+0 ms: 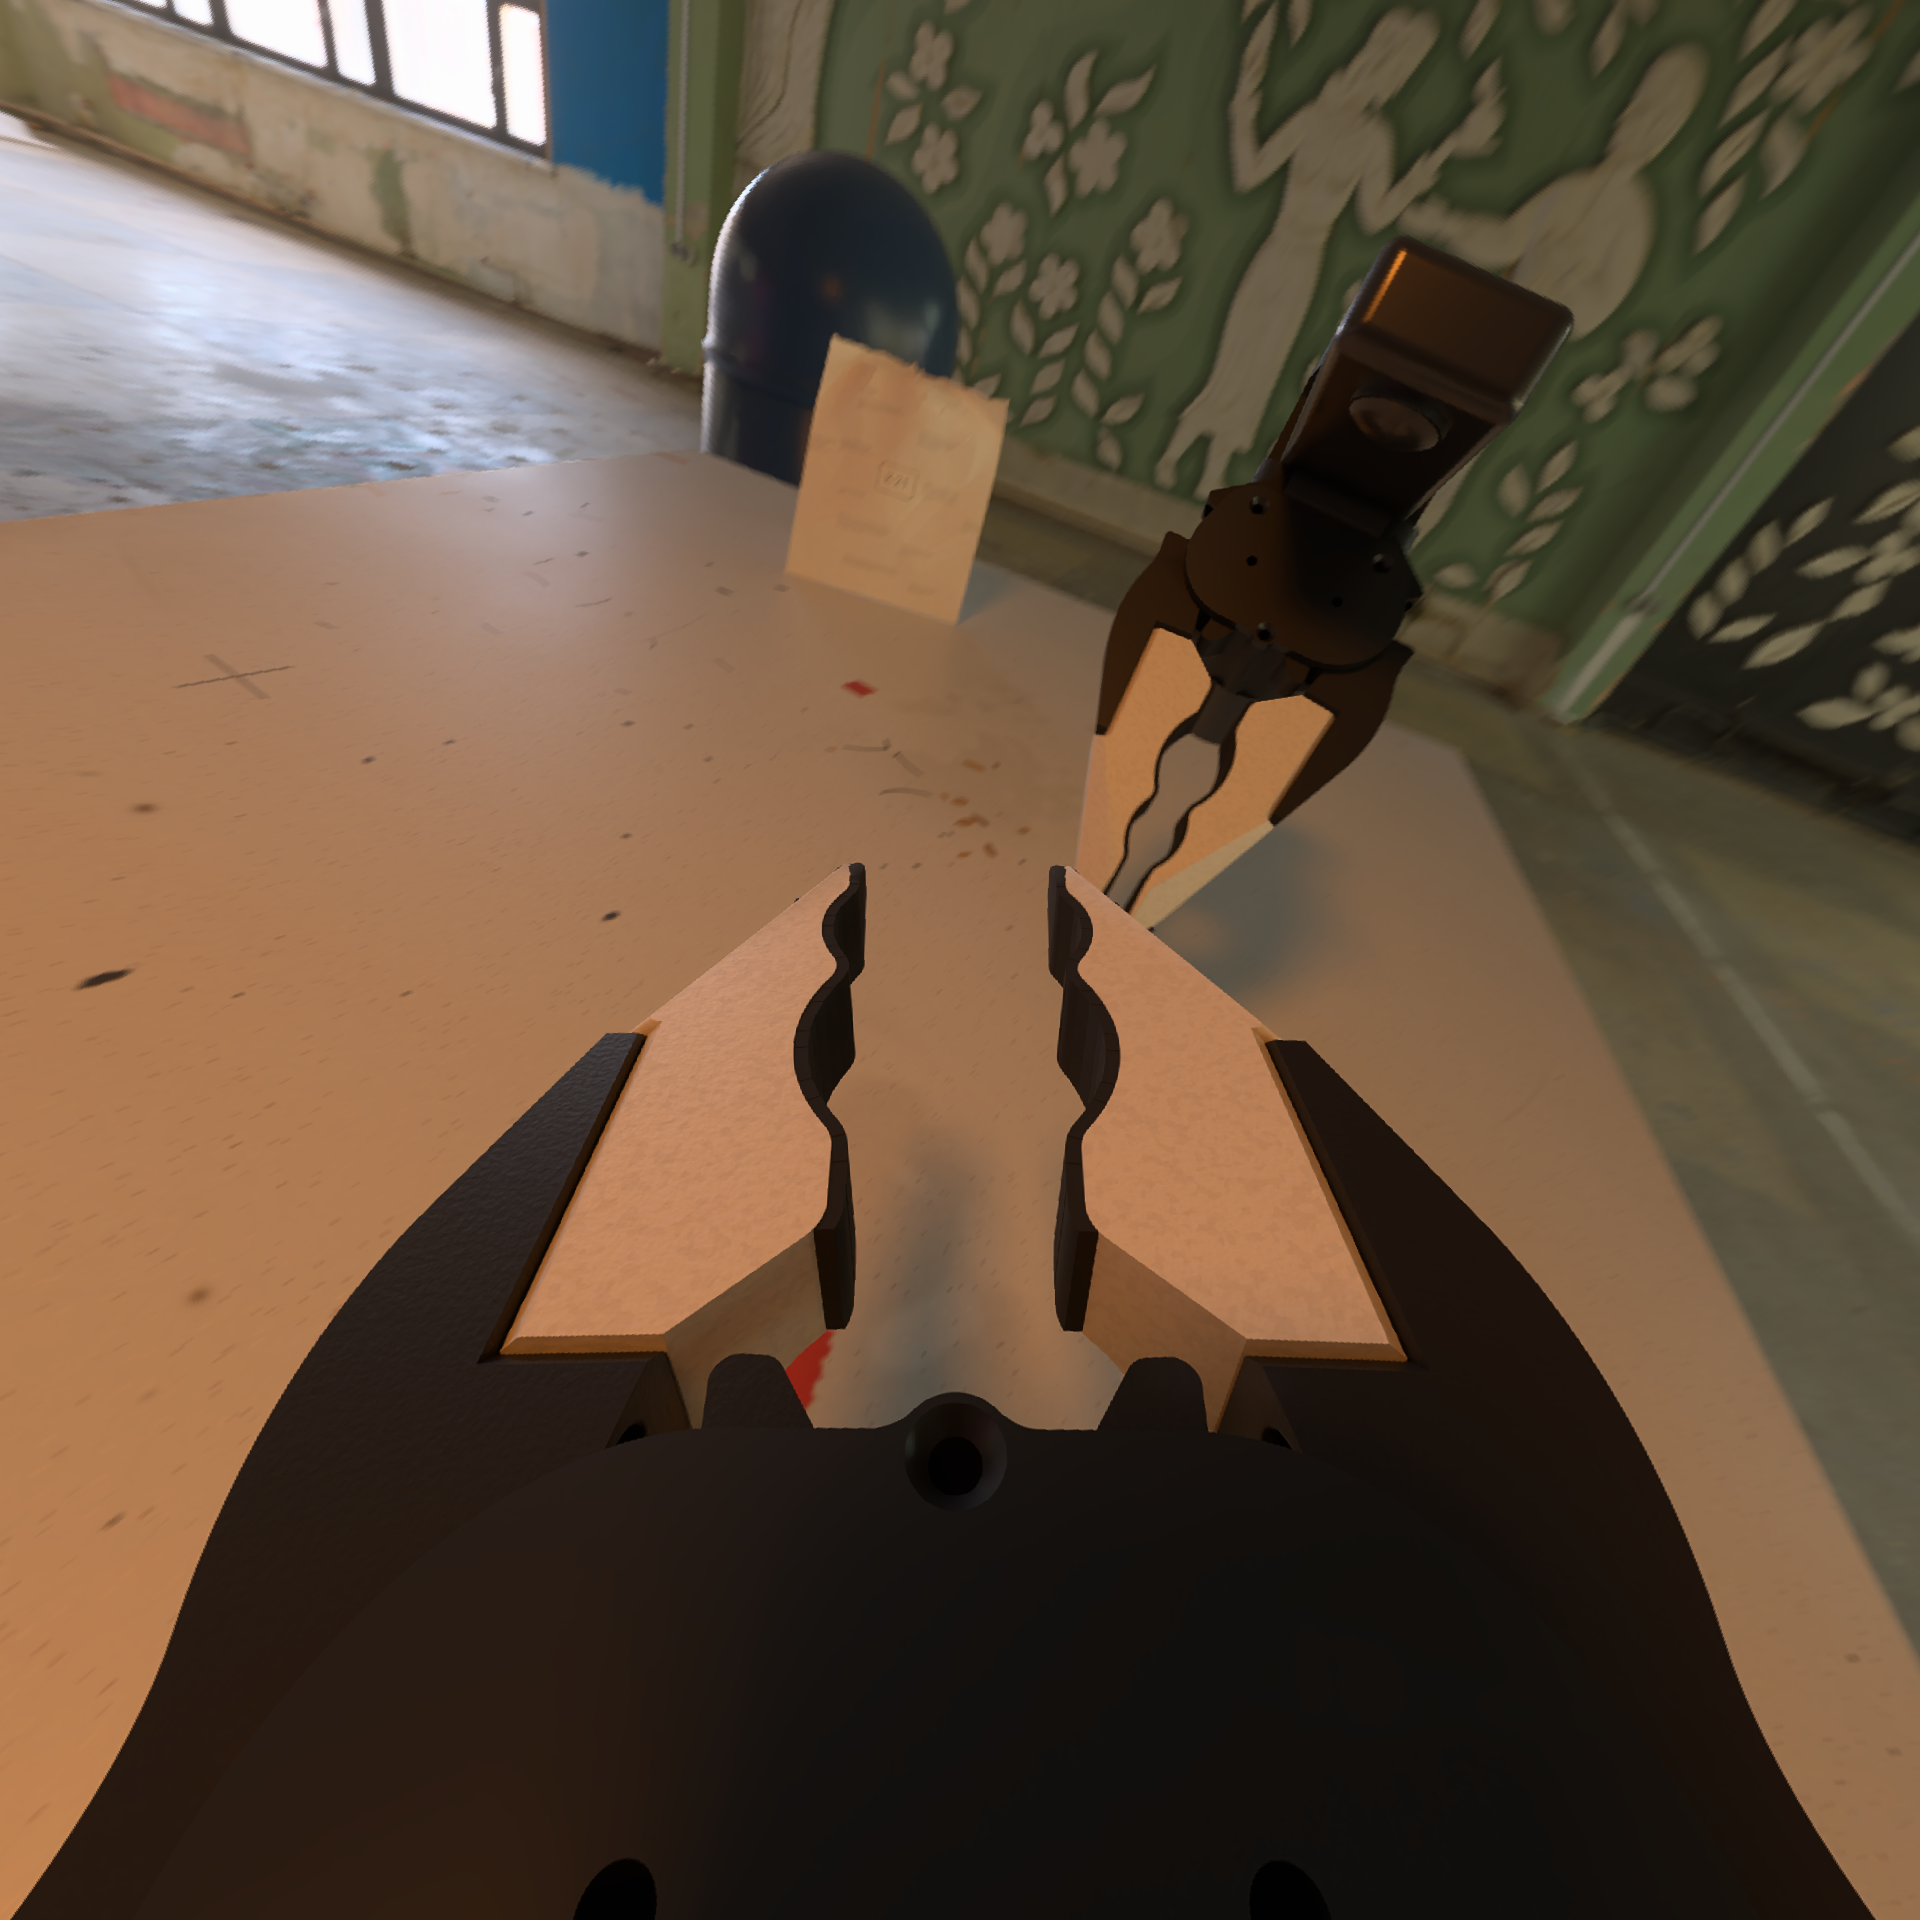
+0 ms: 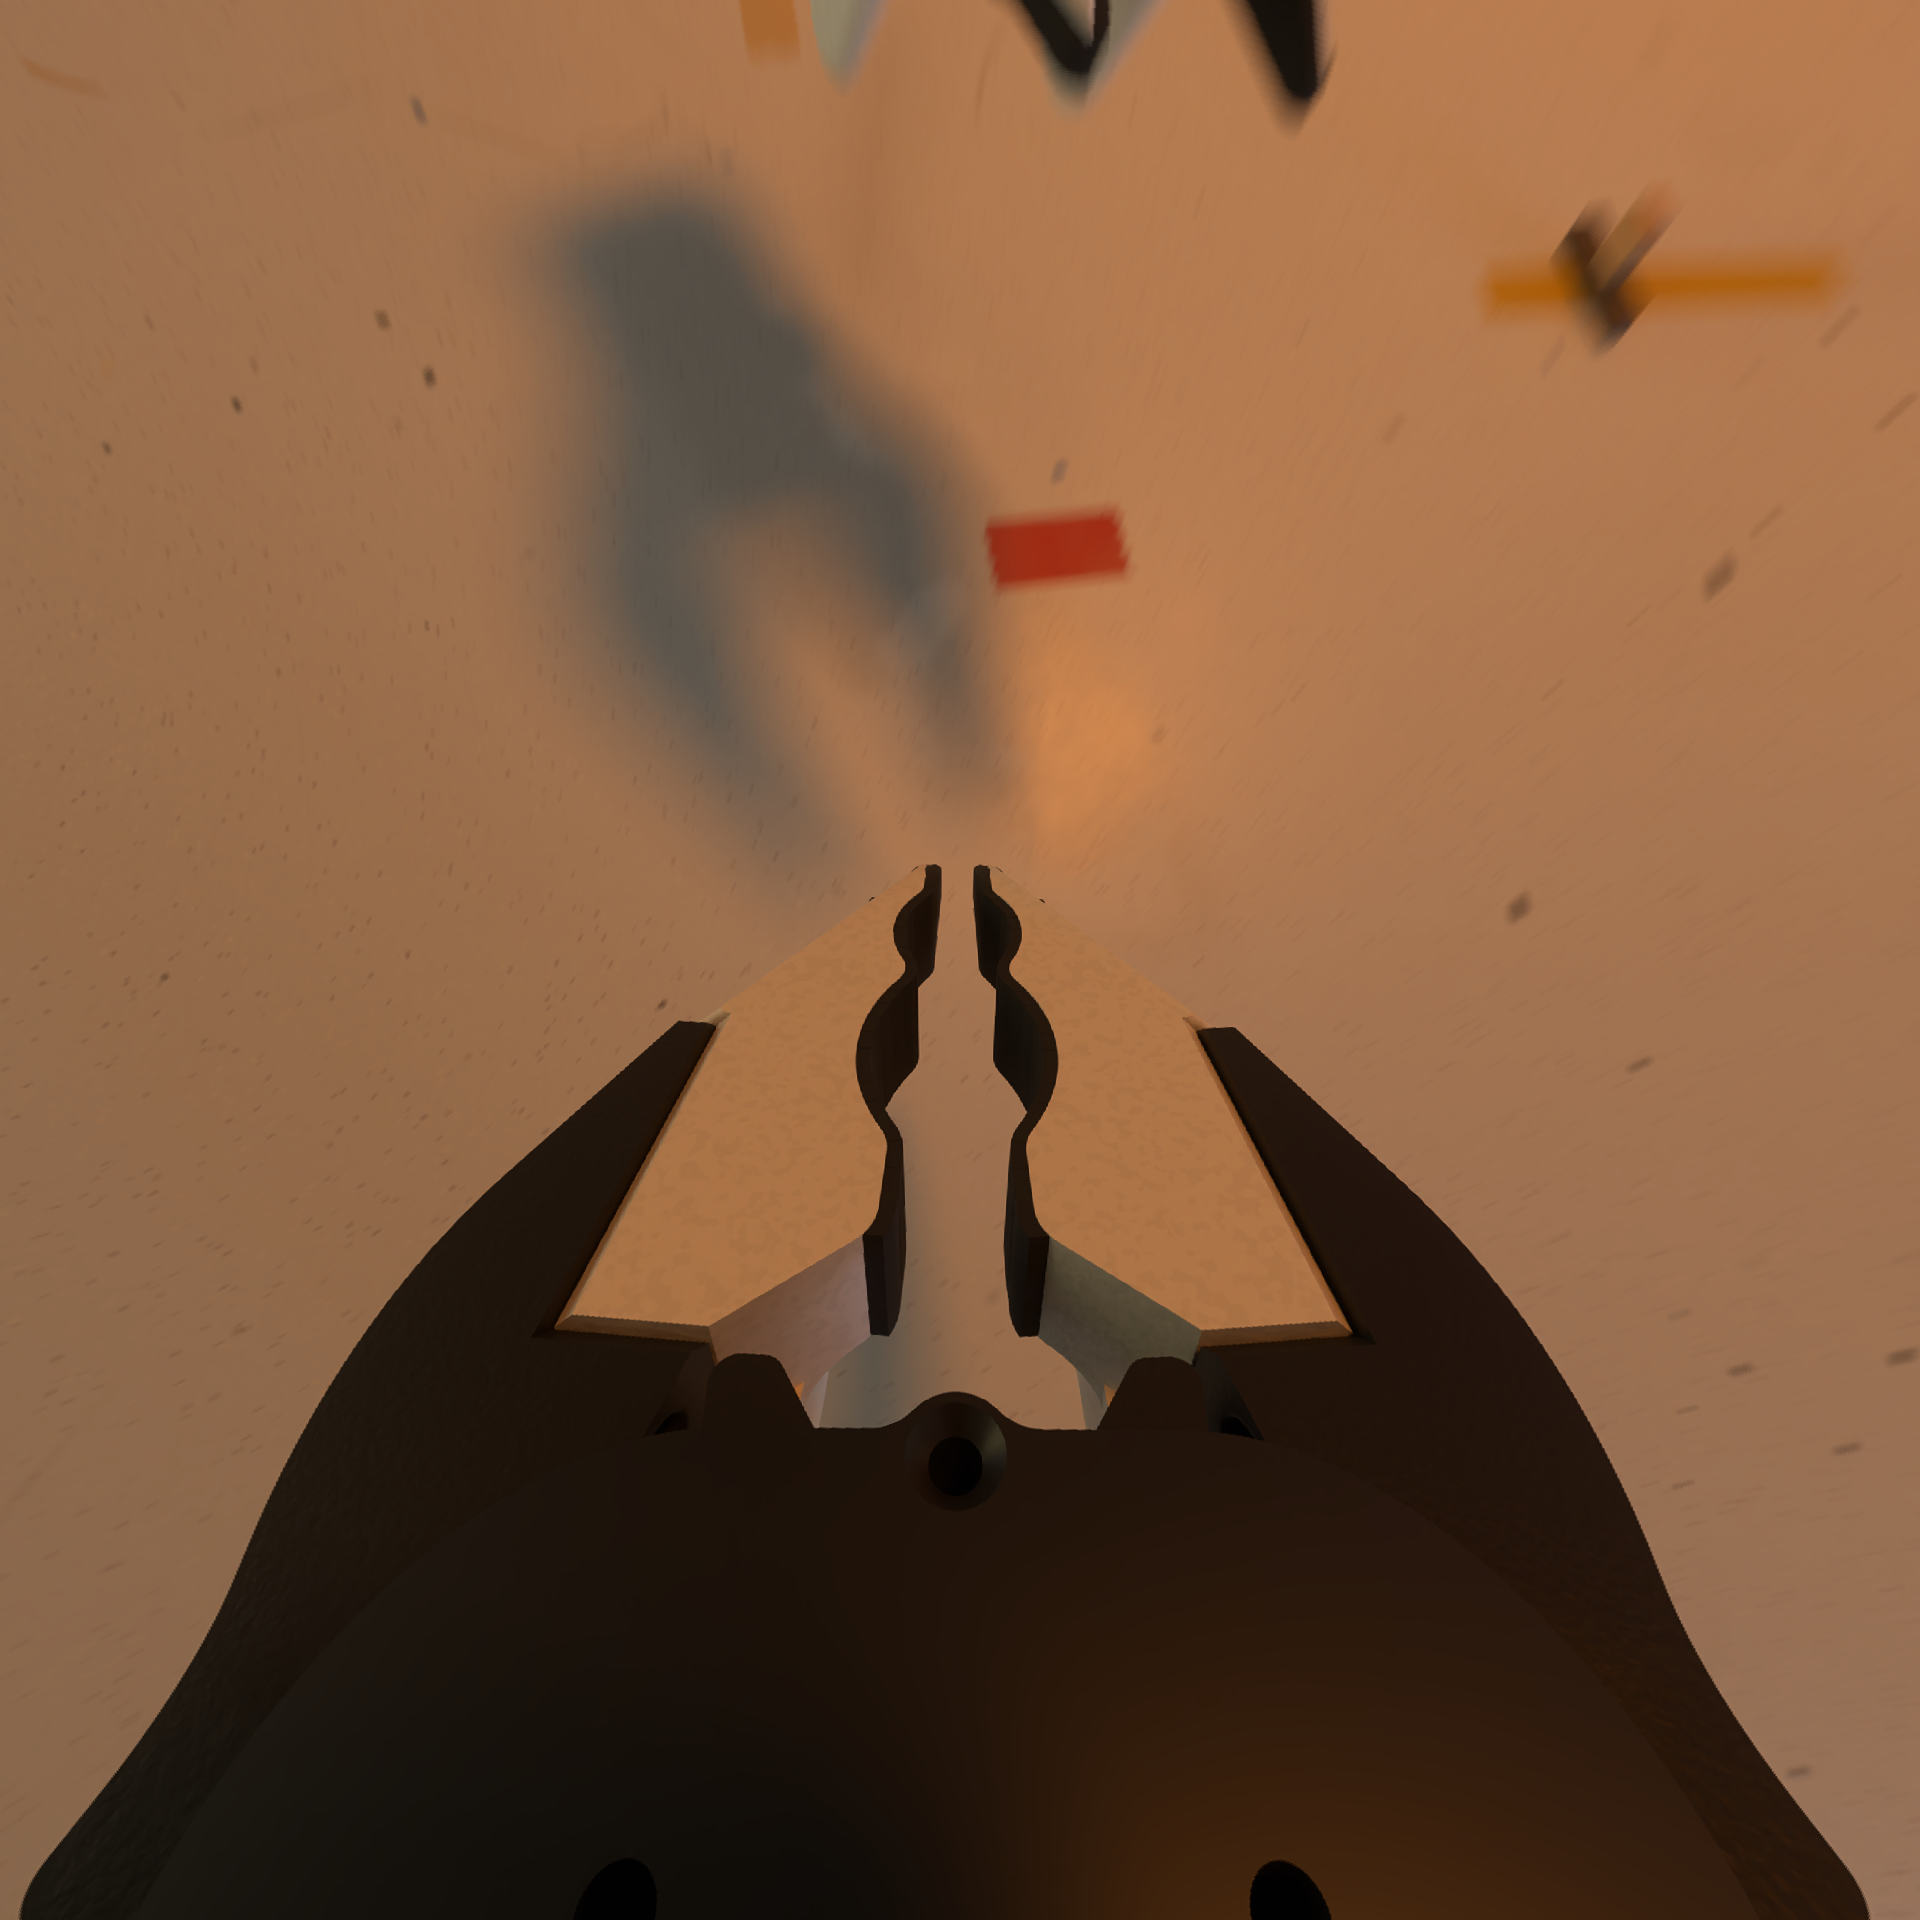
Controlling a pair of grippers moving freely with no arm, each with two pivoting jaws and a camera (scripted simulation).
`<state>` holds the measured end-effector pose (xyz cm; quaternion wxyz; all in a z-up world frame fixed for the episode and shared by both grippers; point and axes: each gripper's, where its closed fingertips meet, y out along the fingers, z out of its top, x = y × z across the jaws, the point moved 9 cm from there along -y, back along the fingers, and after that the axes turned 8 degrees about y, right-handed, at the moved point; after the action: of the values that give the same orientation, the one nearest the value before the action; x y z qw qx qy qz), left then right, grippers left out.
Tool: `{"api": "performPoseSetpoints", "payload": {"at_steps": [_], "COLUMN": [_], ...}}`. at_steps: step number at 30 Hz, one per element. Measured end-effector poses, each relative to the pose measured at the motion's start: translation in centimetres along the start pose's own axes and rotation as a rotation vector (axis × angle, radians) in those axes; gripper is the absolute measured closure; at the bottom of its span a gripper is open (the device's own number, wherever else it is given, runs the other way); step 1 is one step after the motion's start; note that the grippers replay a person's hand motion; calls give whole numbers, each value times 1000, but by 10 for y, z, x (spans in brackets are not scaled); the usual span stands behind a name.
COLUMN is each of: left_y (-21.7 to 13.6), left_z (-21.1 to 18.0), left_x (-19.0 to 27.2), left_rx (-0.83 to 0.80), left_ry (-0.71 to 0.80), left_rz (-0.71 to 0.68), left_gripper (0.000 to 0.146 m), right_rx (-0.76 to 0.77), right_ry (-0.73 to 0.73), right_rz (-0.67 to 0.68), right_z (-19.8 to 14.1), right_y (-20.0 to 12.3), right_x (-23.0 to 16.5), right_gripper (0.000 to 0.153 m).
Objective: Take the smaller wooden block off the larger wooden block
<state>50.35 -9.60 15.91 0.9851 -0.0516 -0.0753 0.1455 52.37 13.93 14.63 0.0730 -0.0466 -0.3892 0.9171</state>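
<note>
Neither wooden block shows in either view. The left tool point(image 1: 956, 883) is spread and empty; the right tool point(image 2: 957, 878), nearly clenched on nothing, hovers near the tabletop's point(image 1: 416, 831) right edge. Blind searching risks the tools colliding.

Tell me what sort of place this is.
Probably an old hall or workshop: a scuffed, speckled table, a worn floor beneath barred windows, and a green wall with pale leaf reliefs.

Bare tabletop point(image 1: 416, 831) lies ahead; only the right gripper point(image 1: 1138, 894) and a far paper bag point(image 1: 894, 488) obstruct
</note>
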Motion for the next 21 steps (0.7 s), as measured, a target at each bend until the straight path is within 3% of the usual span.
{"api": "performPoseSetpoints", "payload": {"at_steps": [4, 8, 21], "left_y": [-1, 1, -2], "left_z": [-9, -17, -20], "left_x": [1, 3, 1], "left_rx": [-76, -104, -119], "left_ry": [40, 39, 56], "left_rz": [46, 46, 43], "left_gripper": [105, 102, 99], "right_rx": [-209, -311, -400], "right_ry": [71, 77, 61], "right_rz": [16, 13, -9], "right_z": [-19, -25, -29], "right_y": [25, 36, 43], "right_x": [-5, -9, -9], "right_gripper": [147, 146, 146]}}
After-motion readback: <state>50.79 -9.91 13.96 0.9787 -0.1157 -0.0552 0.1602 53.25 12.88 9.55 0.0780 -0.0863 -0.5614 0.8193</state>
